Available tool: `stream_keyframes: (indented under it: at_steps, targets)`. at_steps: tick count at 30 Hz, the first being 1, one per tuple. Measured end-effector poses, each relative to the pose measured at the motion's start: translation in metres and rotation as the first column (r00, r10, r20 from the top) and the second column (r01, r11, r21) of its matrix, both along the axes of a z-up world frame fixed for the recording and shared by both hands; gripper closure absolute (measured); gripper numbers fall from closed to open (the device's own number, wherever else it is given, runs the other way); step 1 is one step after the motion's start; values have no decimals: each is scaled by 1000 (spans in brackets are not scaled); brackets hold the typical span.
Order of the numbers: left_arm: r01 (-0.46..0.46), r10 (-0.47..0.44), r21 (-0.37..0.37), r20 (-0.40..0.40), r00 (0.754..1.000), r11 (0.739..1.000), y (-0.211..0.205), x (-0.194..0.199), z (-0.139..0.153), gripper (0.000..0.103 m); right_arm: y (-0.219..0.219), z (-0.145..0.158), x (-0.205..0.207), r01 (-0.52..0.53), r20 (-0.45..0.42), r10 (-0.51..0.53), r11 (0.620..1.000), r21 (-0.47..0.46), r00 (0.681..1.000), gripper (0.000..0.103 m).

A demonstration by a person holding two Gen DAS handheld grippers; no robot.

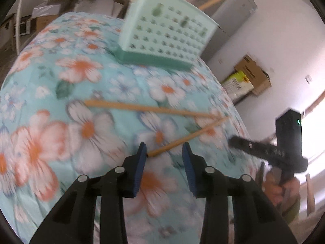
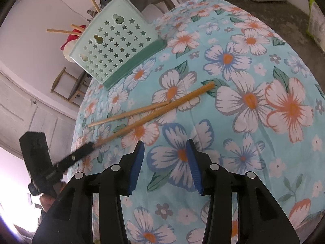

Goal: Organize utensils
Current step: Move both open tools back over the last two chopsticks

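Chopsticks (image 1: 187, 137) lie crossed on floral cloth (image 1: 61, 122), one end between the half-closed left gripper (image 1: 164, 152), unpinched; right gripper (image 2: 165, 152) half-open, empty

- A table under a pale blue floral cloth (image 2: 233, 105), printed with white, orange and blue flowers, carries everything.
- A mint-green utensil holder (image 2: 113, 46) stands near the far edge, its wall pierced with star holes, on a darker green base.
- Two wooden chopsticks lie loose on the cloth, crossing each other: a thinner chopstick (image 2: 130, 112) and a thicker chopstick (image 2: 162, 110).
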State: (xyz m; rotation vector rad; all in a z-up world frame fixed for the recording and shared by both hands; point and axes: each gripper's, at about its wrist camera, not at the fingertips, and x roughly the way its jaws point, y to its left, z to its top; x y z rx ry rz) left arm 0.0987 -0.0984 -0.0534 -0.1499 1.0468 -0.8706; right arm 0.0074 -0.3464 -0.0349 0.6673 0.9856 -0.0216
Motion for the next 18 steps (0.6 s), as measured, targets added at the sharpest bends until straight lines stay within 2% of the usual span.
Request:
stream_keyframes:
  at_steps: [6, 12, 13, 14, 15, 16, 18]
  targets:
    - [46, -47, 39, 20, 999, 998, -5, -27, 1, 68, -1, -1, -8, 18, -6, -17, 999, 29, 1000, 61]
    - [27, -39, 130, 94, 995, 991, -7, -42, 14, 68, -5, -1, -13, 39, -12, -38, 997, 71, 999, 57]
    - [13, -33, 163, 124, 992, 987, -9, -45, 18, 68, -6, 0, -13, 41, -12, -41, 996, 76, 999, 56]
    - [0, -27, 185, 145, 989, 983, -10, -44, 20, 65, -5, -1, -13, 43, -12, -42, 996, 79, 999, 55]
    - [-23, -13, 210, 169, 986, 977, -11, -43, 23, 55, -5, -1, -13, 44, -14, -43, 996, 81, 999, 53]
    - [-46, 3, 229, 186, 983, 972, -8, -43, 25, 50, -4, -1, -13, 45, -15, -43, 996, 83, 999, 53]
    - [-106, 37, 293, 233, 972, 950, -7, -41, 28, 41, -2, -2, -12, 46, -21, -44, 995, 85, 999, 50]
